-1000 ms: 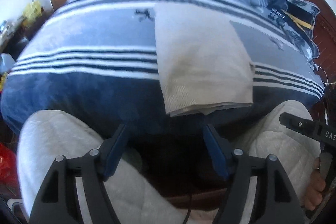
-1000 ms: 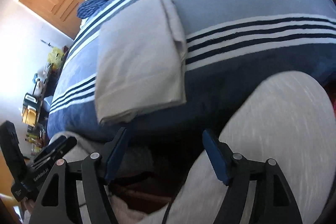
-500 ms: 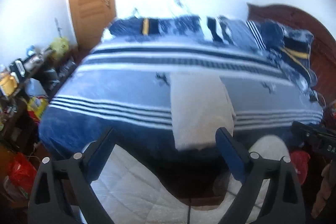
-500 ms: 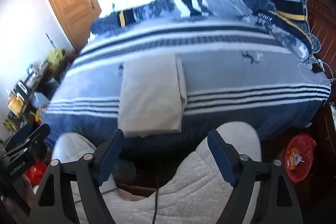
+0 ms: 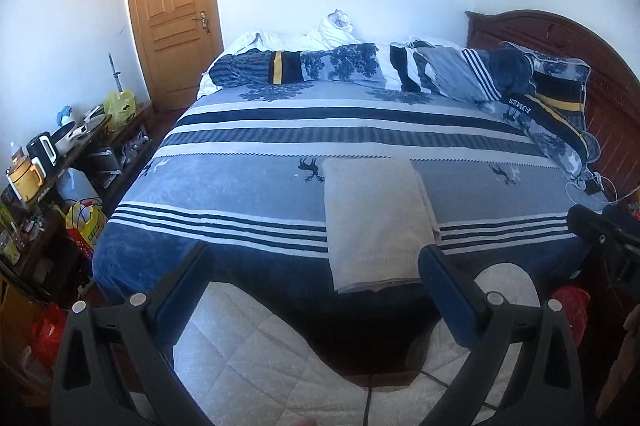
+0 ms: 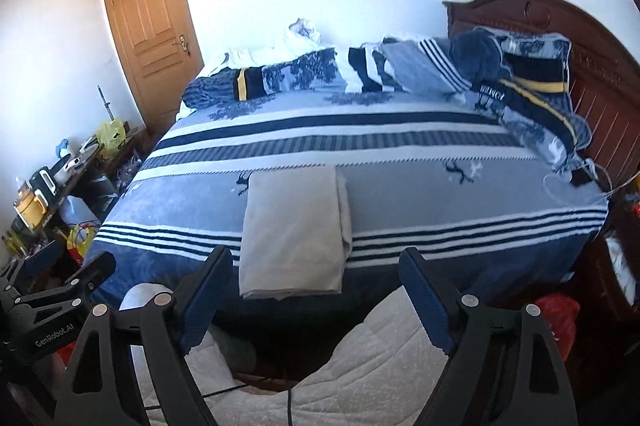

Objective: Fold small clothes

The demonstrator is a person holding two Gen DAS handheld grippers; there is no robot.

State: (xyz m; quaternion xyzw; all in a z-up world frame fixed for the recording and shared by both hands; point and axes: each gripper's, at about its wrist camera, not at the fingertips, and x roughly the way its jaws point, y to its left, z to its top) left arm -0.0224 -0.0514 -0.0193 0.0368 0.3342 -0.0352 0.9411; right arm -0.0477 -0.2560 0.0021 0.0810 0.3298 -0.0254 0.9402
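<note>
- Beige knitted cloth, the folded garment (image 5: 376, 222), lies flat as a neat rectangle on the near half of the bed (image 5: 240, 186), its ribbed hem hanging just over the near edge.
- In the right wrist view the same garment (image 6: 294, 230) shows a second folded layer peeking out along its right side.
- Blue, white and navy stripes with small deer figures cover the bedspread under it.
- The left gripper (image 5: 312, 268) is held back from the bed, above the person's pale quilted trousers (image 5: 260, 358); its blue-padded fingers are spread wide and grasp nothing.
- The right gripper (image 6: 314, 272) hangs likewise short of the bed, fingers wide apart and empty, the garment's near edge seen between them but untouched.
- Rumpled dark patterned bedding (image 5: 400, 66) is piled along the far side of the bed.
- A carved dark wooden headboard (image 5: 560, 38) stands to the right.
- A brown wooden door (image 5: 172, 6) is closed in the far left corner.
- A cluttered low shelf (image 5: 52, 162) runs along the left wall.
</note>
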